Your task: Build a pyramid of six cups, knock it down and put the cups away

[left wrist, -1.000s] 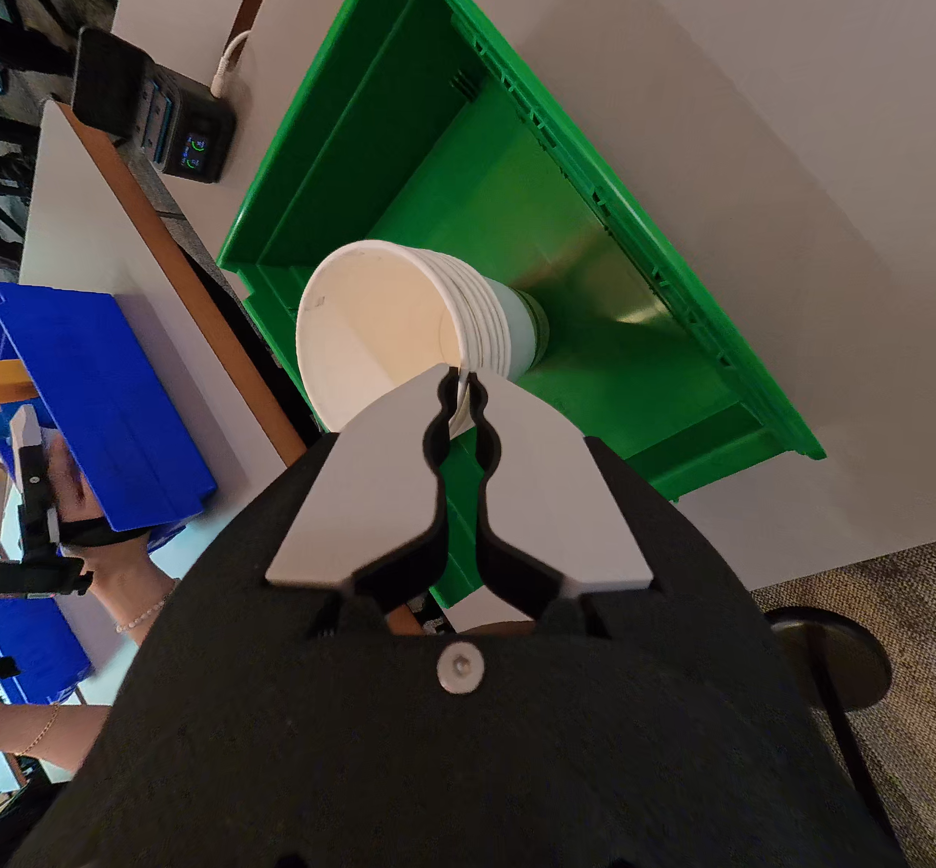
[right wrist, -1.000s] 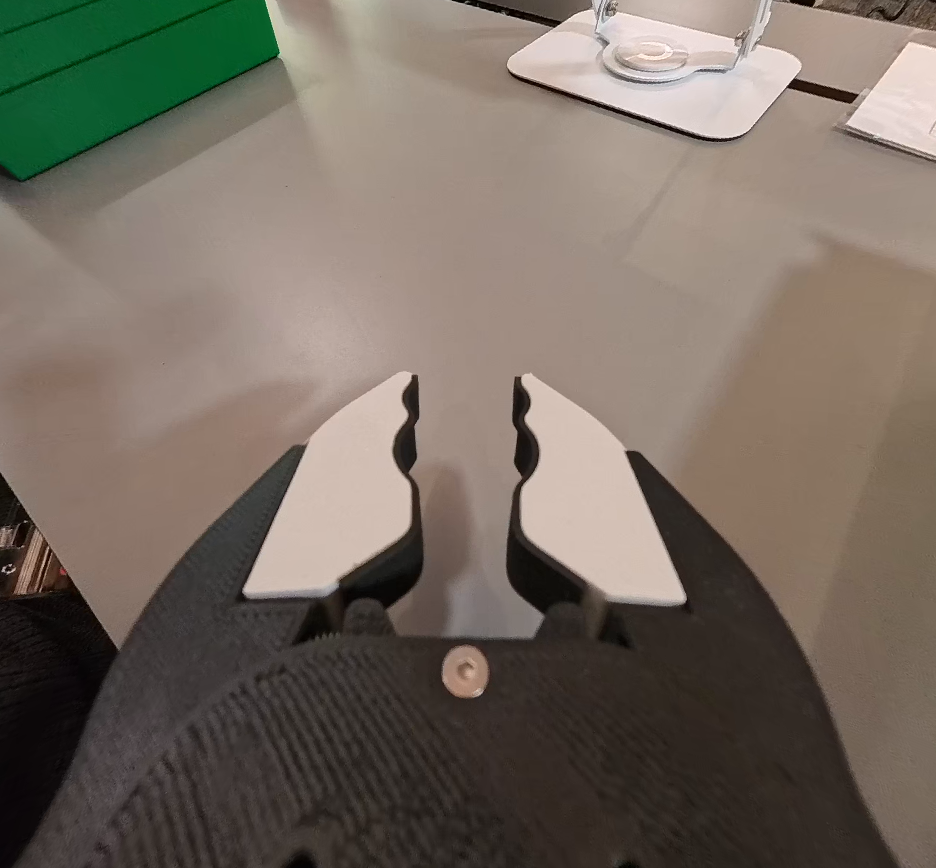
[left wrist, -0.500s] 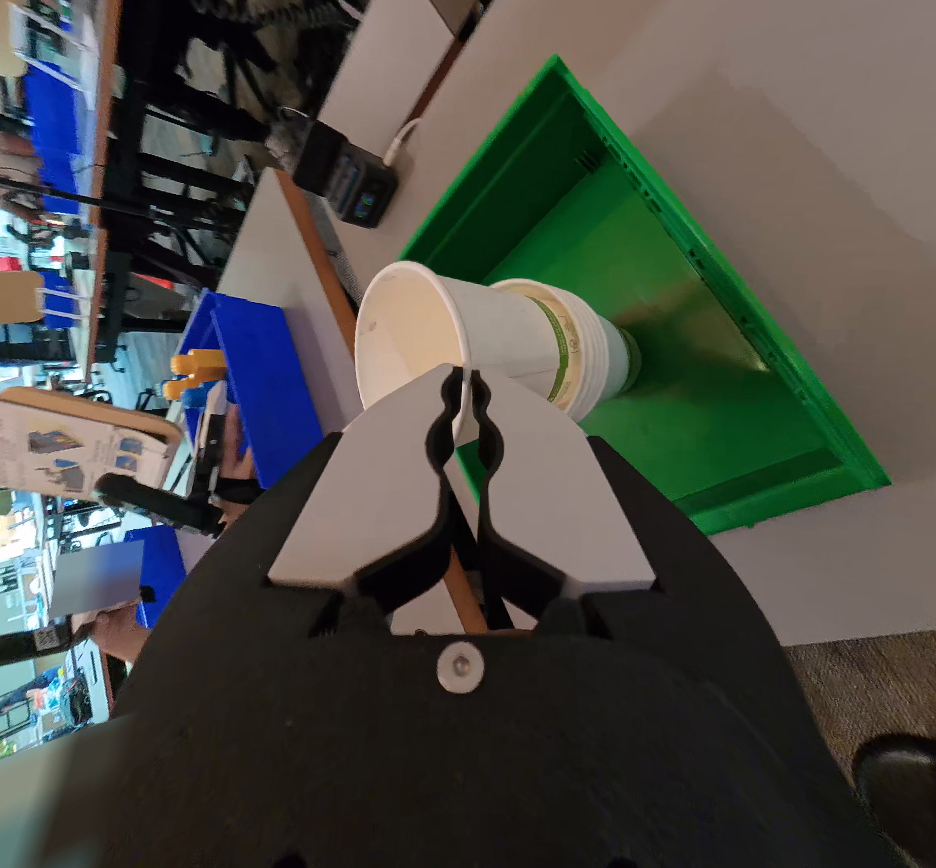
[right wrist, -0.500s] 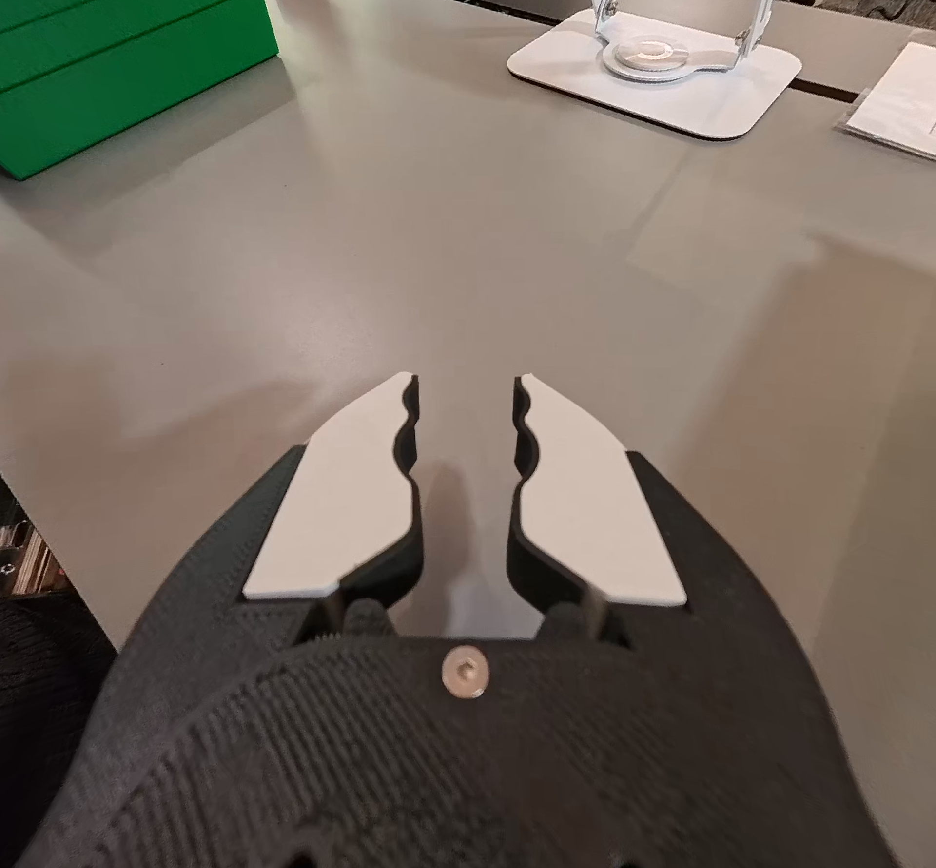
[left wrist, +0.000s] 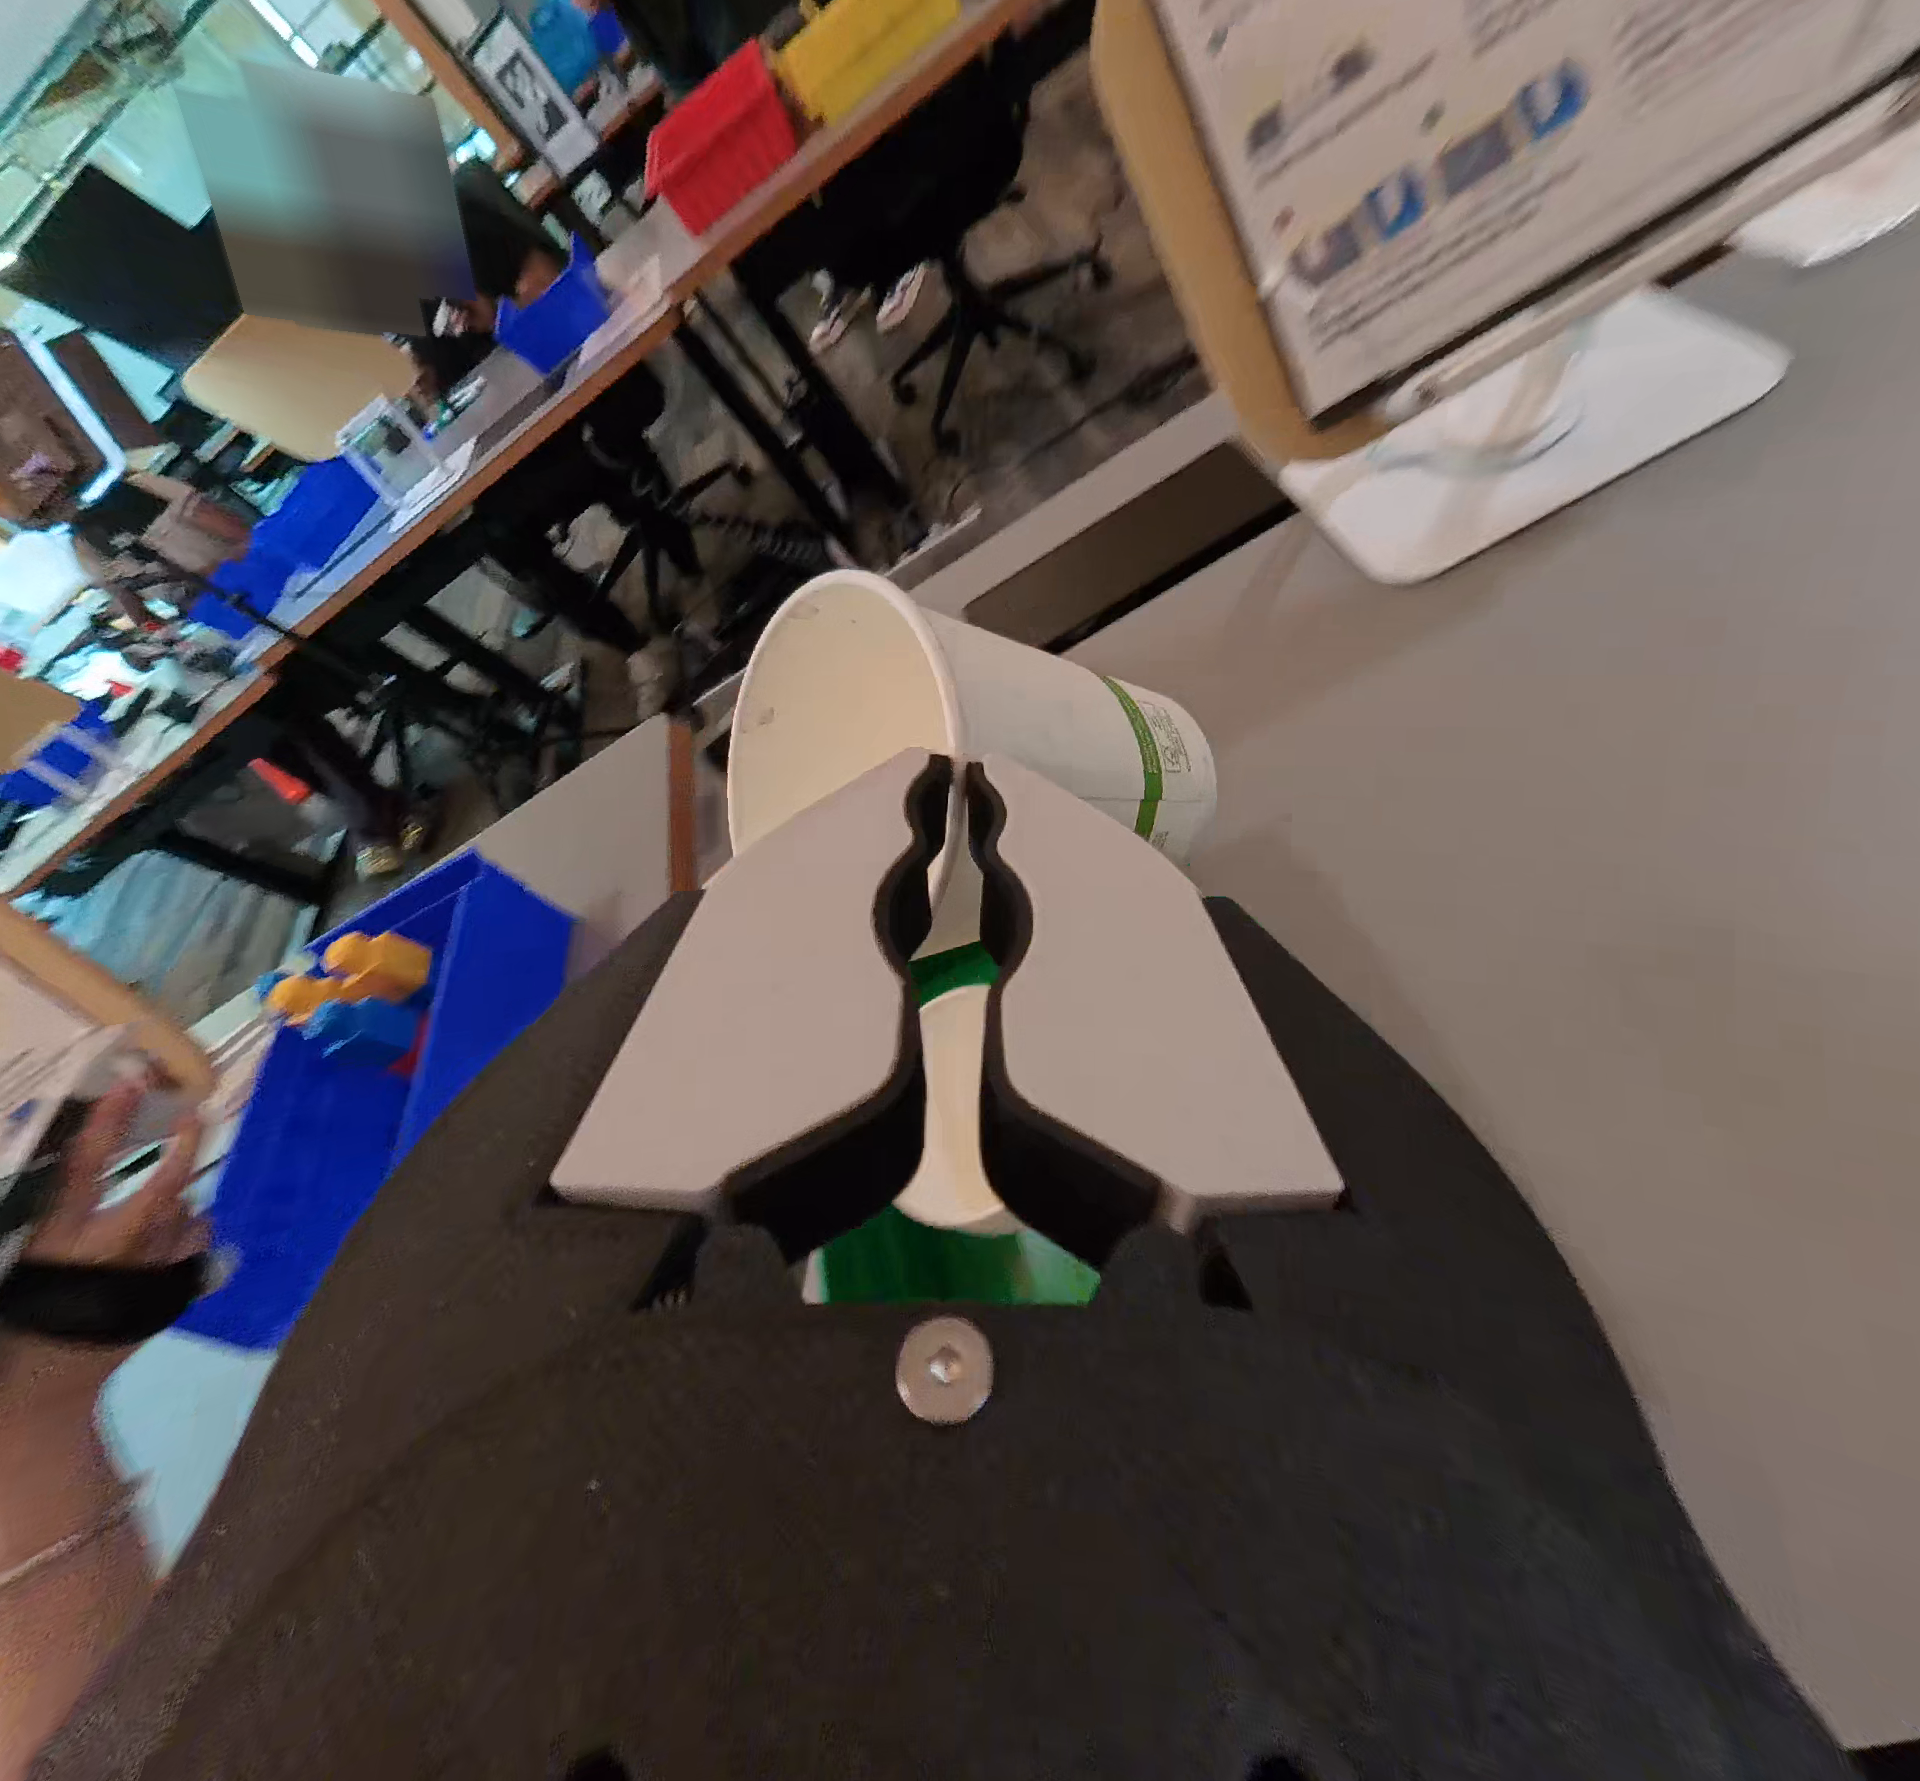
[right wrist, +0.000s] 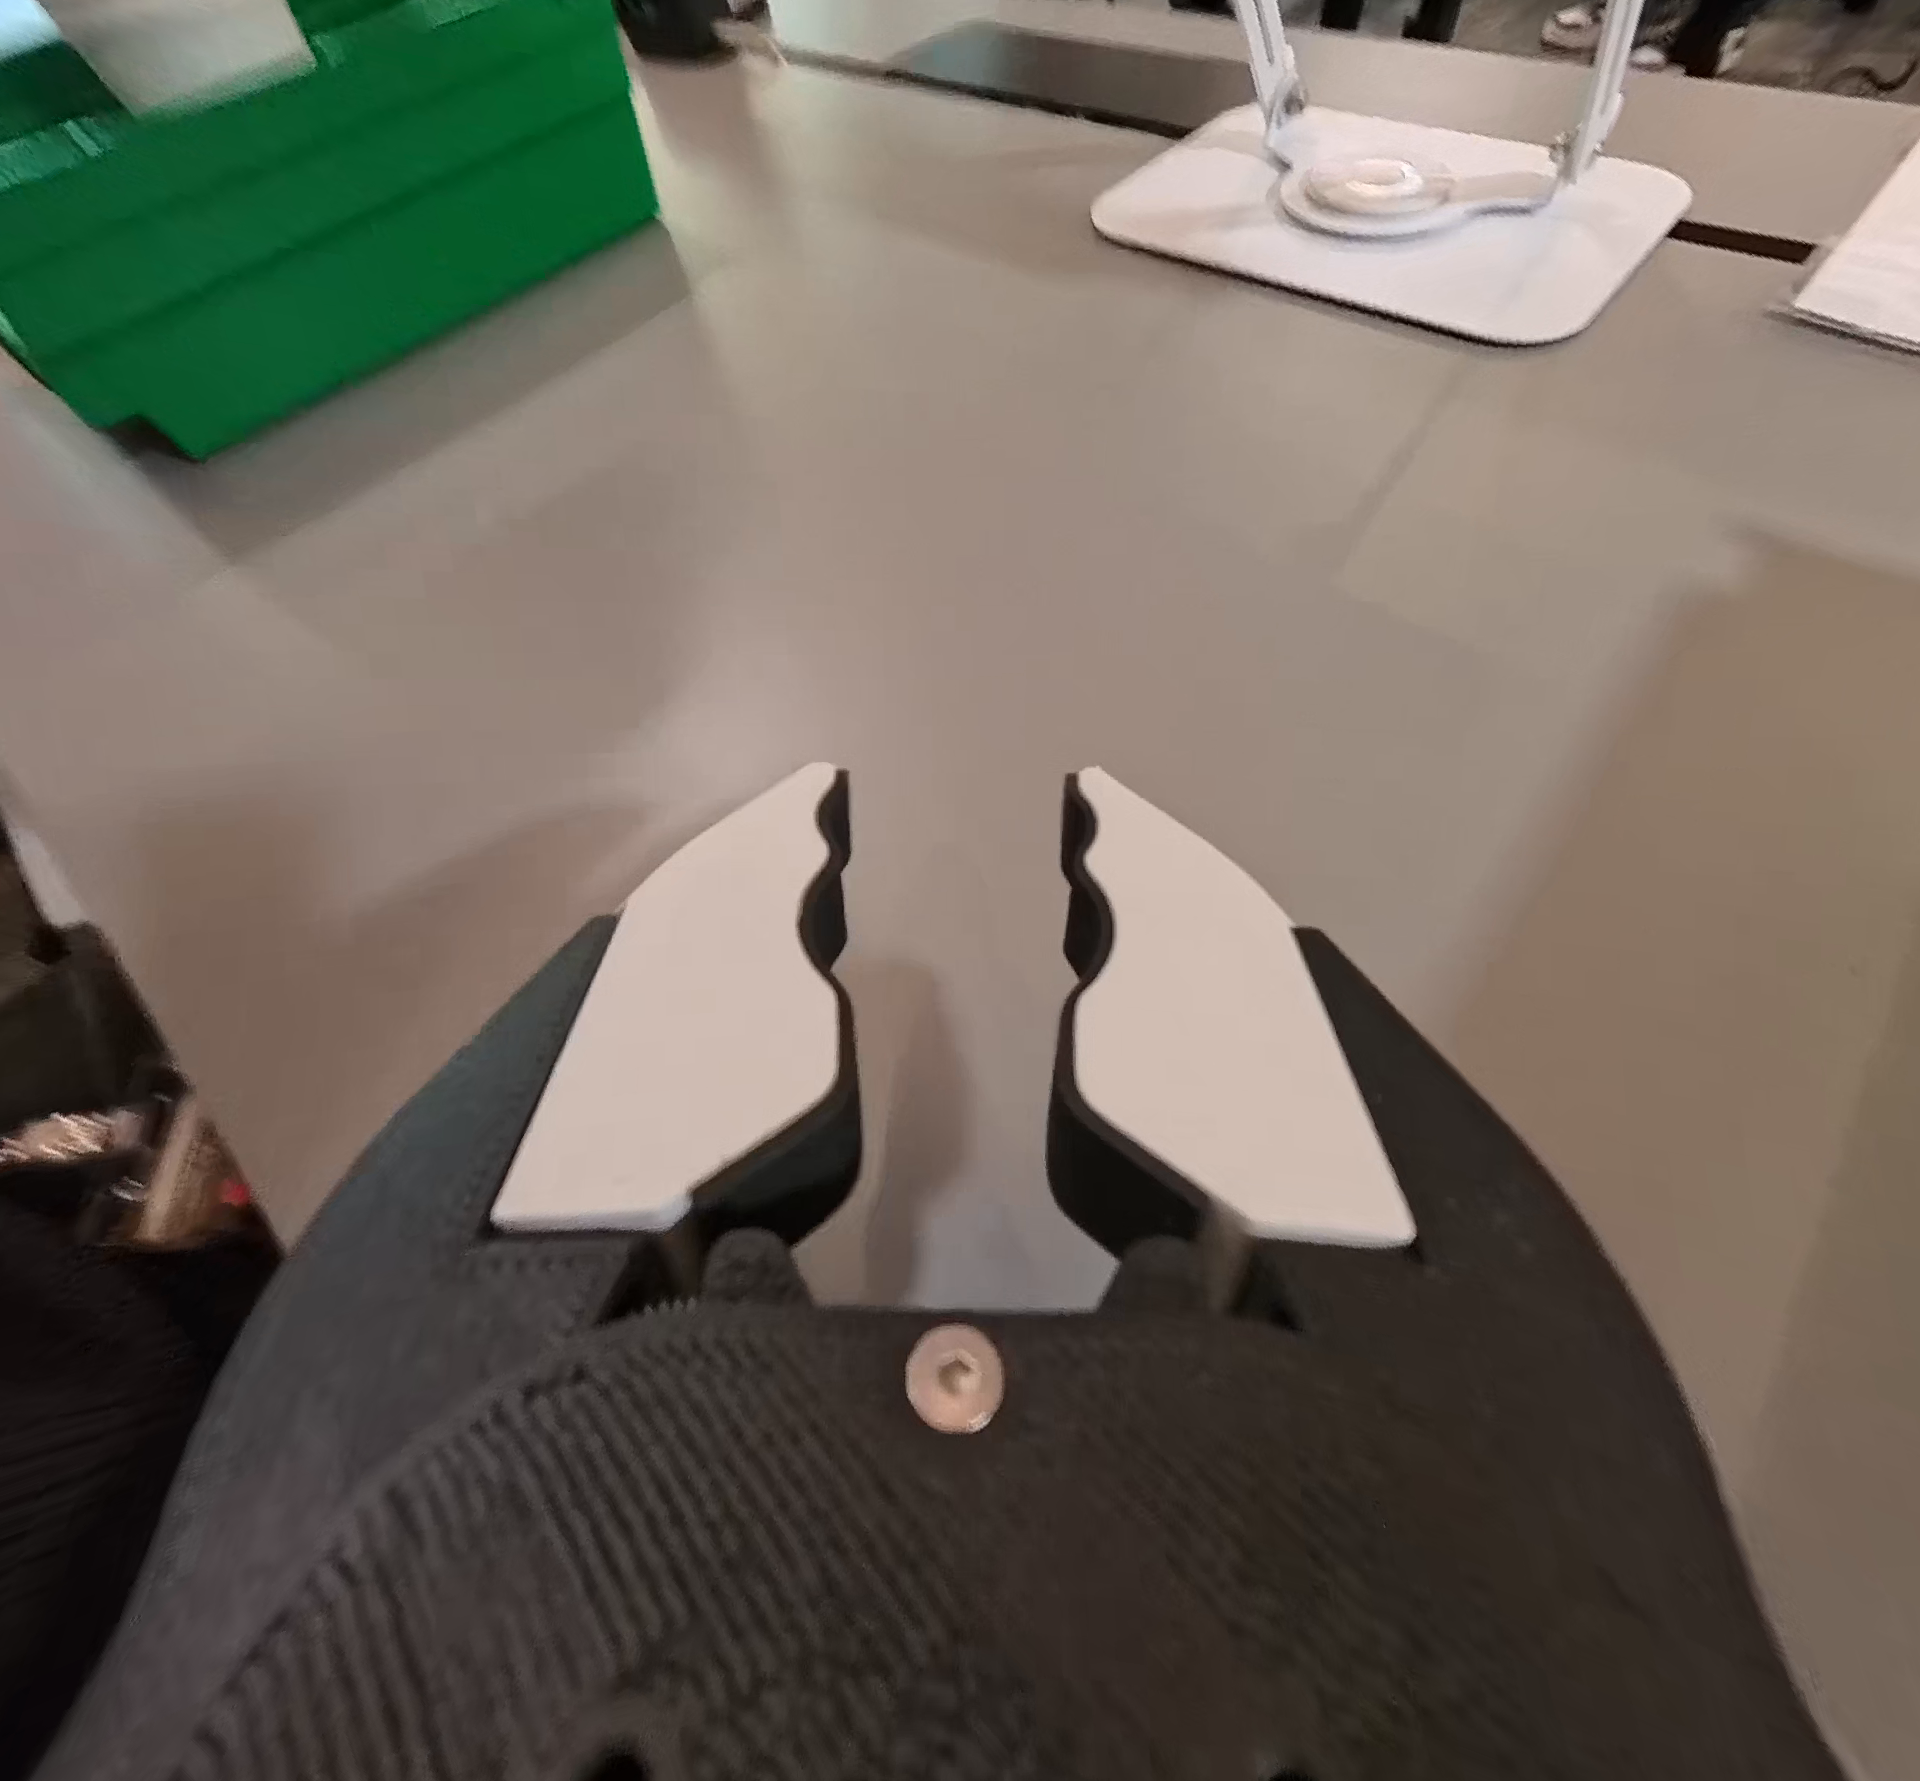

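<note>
Grey worktop [right wrist: 1039,526], matte and smooth, extending ahead of the right gripper [right wrist: 956,781]. Green bin [right wrist: 312,235] resting on it ahead and to the left of that gripper. White stand base [right wrist: 1392,214] on it ahead and to the right. Sheet of white paper [right wrist: 1870,277] at the far right edge. Small dark device [right wrist: 670,6] just beyond the bin.

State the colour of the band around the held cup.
Green, on the white cup; clearest in the left wrist view.
</note>
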The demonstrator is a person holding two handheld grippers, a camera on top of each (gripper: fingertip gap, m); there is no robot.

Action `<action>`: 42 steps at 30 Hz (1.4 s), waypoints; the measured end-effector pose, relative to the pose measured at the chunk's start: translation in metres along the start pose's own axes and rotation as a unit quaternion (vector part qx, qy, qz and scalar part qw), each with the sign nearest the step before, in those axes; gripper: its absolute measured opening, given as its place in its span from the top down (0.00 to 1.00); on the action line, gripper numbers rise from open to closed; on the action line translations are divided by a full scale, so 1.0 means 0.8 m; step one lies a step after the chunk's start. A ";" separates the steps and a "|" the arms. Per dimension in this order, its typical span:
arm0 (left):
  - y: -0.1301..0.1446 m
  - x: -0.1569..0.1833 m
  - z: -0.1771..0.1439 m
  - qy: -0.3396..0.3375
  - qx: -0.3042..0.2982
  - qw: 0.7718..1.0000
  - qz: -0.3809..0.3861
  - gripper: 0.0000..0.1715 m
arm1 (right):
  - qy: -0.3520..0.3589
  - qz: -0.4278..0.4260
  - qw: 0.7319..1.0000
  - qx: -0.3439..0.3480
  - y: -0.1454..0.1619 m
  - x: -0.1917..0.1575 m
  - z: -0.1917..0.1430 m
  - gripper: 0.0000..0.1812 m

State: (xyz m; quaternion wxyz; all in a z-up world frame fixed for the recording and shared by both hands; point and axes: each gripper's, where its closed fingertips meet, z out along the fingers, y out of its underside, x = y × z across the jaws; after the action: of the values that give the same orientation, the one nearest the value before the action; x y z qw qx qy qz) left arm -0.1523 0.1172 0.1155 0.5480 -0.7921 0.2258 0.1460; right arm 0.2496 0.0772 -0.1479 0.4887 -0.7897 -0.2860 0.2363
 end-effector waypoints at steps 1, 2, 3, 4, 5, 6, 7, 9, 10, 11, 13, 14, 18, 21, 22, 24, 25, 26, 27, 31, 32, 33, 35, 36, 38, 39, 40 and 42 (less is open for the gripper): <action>-0.010 0.012 -0.001 0.015 0.018 1.000 -0.014 0.97 | -0.007 0.011 1.000 0.010 -0.005 -0.003 0.000 0.76; -0.020 0.026 -0.001 0.033 0.034 0.998 -0.028 0.97 | -0.015 0.023 0.999 0.021 -0.009 -0.005 -0.001 0.74; -0.029 0.041 0.000 0.050 0.050 0.997 -0.041 0.97 | -0.025 0.037 0.998 0.032 -0.014 -0.008 -0.002 0.72; -0.036 0.057 0.002 0.069 0.061 0.994 -0.052 0.97 | -0.037 0.054 0.997 0.044 -0.020 -0.011 -0.003 0.70; -0.041 0.075 0.004 0.089 0.069 0.992 -0.059 0.97 | -0.054 0.075 0.994 0.058 -0.026 -0.016 -0.004 0.69; -0.047 0.093 0.008 0.108 0.078 0.989 -0.068 0.97 | -0.074 0.102 0.989 0.073 -0.033 -0.021 -0.005 0.67; -0.053 0.111 0.012 0.127 0.087 0.985 -0.079 0.97 | -0.097 0.134 0.982 0.089 -0.040 -0.027 -0.006 0.64; -0.063 0.152 0.021 0.173 0.101 0.974 -0.106 0.97 | -0.148 0.204 0.960 0.124 -0.058 -0.040 -0.008 0.58; -0.068 0.174 0.025 0.198 0.107 0.967 -0.119 0.97 | -0.167 0.231 0.948 0.141 -0.067 -0.044 -0.008 0.56; -0.073 0.196 0.029 0.226 0.115 0.958 -0.132 0.97 | -0.178 0.244 0.940 0.157 -0.074 -0.048 -0.005 0.54; -0.080 0.237 0.036 0.272 0.124 0.942 -0.154 0.97 | -0.179 0.228 0.942 0.169 -0.085 -0.050 0.011 0.49; -0.083 0.257 0.040 0.294 0.125 0.934 -0.161 0.97 | -0.175 0.213 0.947 0.167 -0.087 -0.049 0.023 0.48; -0.090 0.326 0.052 0.361 0.125 0.901 -0.204 0.97 | -0.239 0.232 0.921 0.201 -0.111 -0.054 0.053 0.44; -0.088 0.370 0.054 0.408 0.115 0.874 -0.239 0.97 | -0.239 0.256 0.907 0.232 -0.124 -0.041 0.045 0.50; -0.086 0.383 0.053 0.423 0.112 0.864 -0.247 0.97 | -0.225 0.252 0.910 0.241 -0.125 -0.033 0.042 0.52; -0.077 0.403 0.053 0.438 0.106 0.855 -0.256 0.97 | -0.203 0.235 0.917 0.249 -0.125 -0.021 0.036 0.55; -0.075 0.404 0.056 0.430 0.113 0.858 -0.259 0.97 | -0.200 0.229 0.919 0.249 -0.124 -0.018 0.033 0.55; -0.071 0.406 0.057 0.428 0.115 0.859 -0.256 0.97 | -0.204 0.229 0.919 0.248 -0.123 -0.016 0.031 0.56; -0.066 0.407 0.058 0.427 0.115 0.861 -0.253 0.97 | -0.209 0.232 0.917 0.247 -0.122 -0.014 0.029 0.56; -0.044 0.406 0.060 0.405 0.123 0.875 -0.236 0.92 | -0.210 0.243 0.917 0.238 -0.118 -0.008 0.027 0.56; -0.036 0.405 0.061 0.395 0.129 0.880 -0.230 0.88 | -0.206 0.243 0.919 0.232 -0.115 -0.006 0.028 0.56; -0.028 0.403 0.062 0.385 0.133 0.885 -0.226 0.84 | -0.204 0.244 0.921 0.226 -0.112 -0.003 0.028 0.56; -0.006 0.399 0.066 0.357 0.138 0.896 -0.224 0.78 | -0.199 0.248 0.924 0.213 -0.107 0.002 0.027 0.56; 0.006 0.395 0.069 0.336 0.141 0.903 -0.229 0.76 | -0.192 0.252 0.926 0.206 -0.104 0.006 0.027 0.56; 0.030 0.392 0.075 0.296 0.149 0.915 -0.231 0.74 | -0.176 0.253 0.931 0.197 -0.101 0.014 0.027 0.56; 0.041 0.393 0.078 0.279 0.145 0.923 -0.221 0.71 | -0.168 0.247 0.935 0.192 -0.100 0.017 0.026 0.56; 0.052 0.395 0.082 0.267 0.136 0.932 -0.205 0.70 | -0.160 0.238 0.939 0.188 -0.099 0.018 0.026 0.56; 0.068 0.400 0.091 0.254 0.116 0.947 -0.160 0.69 | -0.148 0.214 0.948 0.183 -0.099 0.019 0.026 0.56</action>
State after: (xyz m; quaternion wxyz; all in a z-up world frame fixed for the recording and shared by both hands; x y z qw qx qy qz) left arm 0.0941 0.1062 -0.1073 0.5769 -0.7595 0.2431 -0.1768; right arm 0.2298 0.1295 -0.0860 0.5147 -0.6856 -0.1310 0.4979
